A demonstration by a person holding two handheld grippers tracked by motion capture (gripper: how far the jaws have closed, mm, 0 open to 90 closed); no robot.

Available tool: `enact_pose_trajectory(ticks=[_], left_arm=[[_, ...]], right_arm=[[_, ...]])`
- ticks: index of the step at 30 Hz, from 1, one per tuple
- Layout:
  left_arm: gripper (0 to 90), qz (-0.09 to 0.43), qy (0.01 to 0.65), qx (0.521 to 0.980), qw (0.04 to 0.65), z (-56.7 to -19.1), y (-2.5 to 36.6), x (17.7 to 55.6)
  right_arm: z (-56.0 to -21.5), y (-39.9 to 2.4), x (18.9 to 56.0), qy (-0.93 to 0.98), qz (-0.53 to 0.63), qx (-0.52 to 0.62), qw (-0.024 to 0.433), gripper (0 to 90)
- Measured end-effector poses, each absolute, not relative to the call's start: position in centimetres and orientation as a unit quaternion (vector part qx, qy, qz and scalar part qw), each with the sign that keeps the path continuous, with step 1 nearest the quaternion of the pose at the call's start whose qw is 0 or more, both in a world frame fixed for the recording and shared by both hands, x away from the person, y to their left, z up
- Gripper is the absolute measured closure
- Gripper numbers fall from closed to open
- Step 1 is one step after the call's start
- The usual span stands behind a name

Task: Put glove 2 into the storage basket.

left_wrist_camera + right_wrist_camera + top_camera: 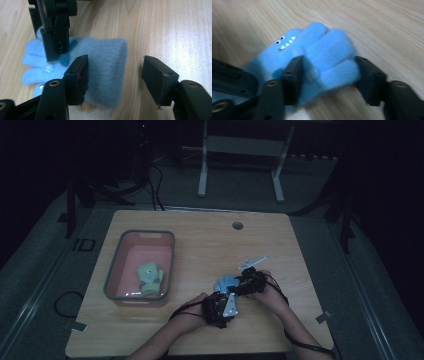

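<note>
A fluffy blue glove (pixel 226 282) with a small toothy face lies on the wooden table (pixel 200 240), right of the middle. My left gripper (pixel 224 296) is open at the cuff end. In the left gripper view the cuff (pixel 107 67) lies between the wide jaws, against the left one and apart from the right one. My right gripper (pixel 236 281) comes in from the opposite side. In the right gripper view its jaws stand wide on either side of the glove's fingers (pixel 329 57), both pads close to the plush. The picture there is blurred.
A pink bin (pixel 112 270) stands at the table's left with a green glove (pixel 150 277) inside. A small round hole (pixel 237 225) sits near the table's far edge. A white desk frame (pixel 240 150) stands on the floor beyond the table.
</note>
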State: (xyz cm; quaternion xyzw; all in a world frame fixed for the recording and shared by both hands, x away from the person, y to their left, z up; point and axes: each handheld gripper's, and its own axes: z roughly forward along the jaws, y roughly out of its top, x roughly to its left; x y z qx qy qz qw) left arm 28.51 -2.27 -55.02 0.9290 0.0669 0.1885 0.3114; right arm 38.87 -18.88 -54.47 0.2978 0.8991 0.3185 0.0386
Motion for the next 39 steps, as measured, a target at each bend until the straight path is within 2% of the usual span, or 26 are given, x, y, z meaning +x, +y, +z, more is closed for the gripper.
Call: enact_pose_trajectory(ticks=[5, 9, 12, 16, 25, 39], left_arm=[[57.9, 0.203, 0.080, 0.927, 0.305, -55.1, -2.3, 29.0], [69.1, 0.191, 0.087, 0.929, 0.305, -54.7, -2.4, 29.4], [73.1, 0.182, 0.086, 0.932, 0.302, -54.3, -2.3, 29.6], [74.0, 0.171, 0.081, 0.936, 0.296, -53.7, -2.2, 29.7], [74.0, 0.172, 0.087, 0.937, 0.292, -52.0, -1.0, 29.5], [74.1, 0.192, 0.101, 0.932, 0.289, -48.4, 1.9, 29.1]], right_arm=[[-54.4, -18.6, 38.7, 0.902, 0.318, 0.293, 0.017, 66.2], [-54.4, -18.4, 38.7, 0.900, 0.316, 0.299, 0.006, 73.1], [-54.3, -18.3, 38.6, 0.899, 0.317, 0.302, 0.003, 74.9], [-54.0, -18.5, 38.9, 0.894, 0.324, 0.309, -0.014, 75.6], [-52.8, -17.8, 38.8, 0.891, 0.338, 0.304, -0.020, 76.1], [-49.1, -15.4, 38.8, 0.885, 0.367, 0.287, -0.011, 76.3]])
